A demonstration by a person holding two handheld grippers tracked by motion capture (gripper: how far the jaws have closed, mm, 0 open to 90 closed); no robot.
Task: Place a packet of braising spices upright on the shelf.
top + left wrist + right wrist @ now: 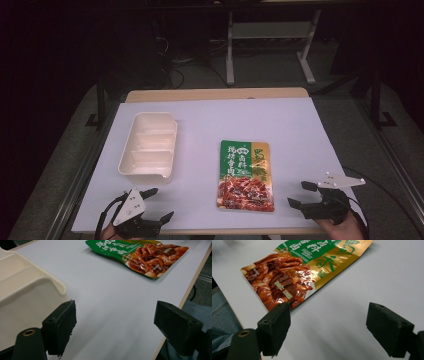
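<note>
- On the left side of the white table [300, 130] I see a cream tray [148, 146] with three compartments, lying lengthwise from near to far; I can make out nothing inside it.
- My left gripper [157, 204] sits at the near left edge of the table, just near of the tray's near end, and points toward the right and far side.
- Its jaws stand wide apart with only bare table between them; in the left gripper view one black pad [61, 326] is close beside the tray's outer wall [27, 305], though I cannot tell whether they touch.
- In the middle of the table, right of the tray and well apart from it, a sauce packet [246, 175] lies flat, green and gold at its far end and showing red meat at its near end.
- My right gripper [301, 194] rests at the near right edge, just right of the packet's near corner, and points left toward it.
- Its jaws are also spread wide and hold nothing; in the right gripper view one pad [275, 327] stands just beside the packet's near edge [294, 277], while the other is over bare table.
- A person's hand holds each gripper at the bottom of the high view.
</note>
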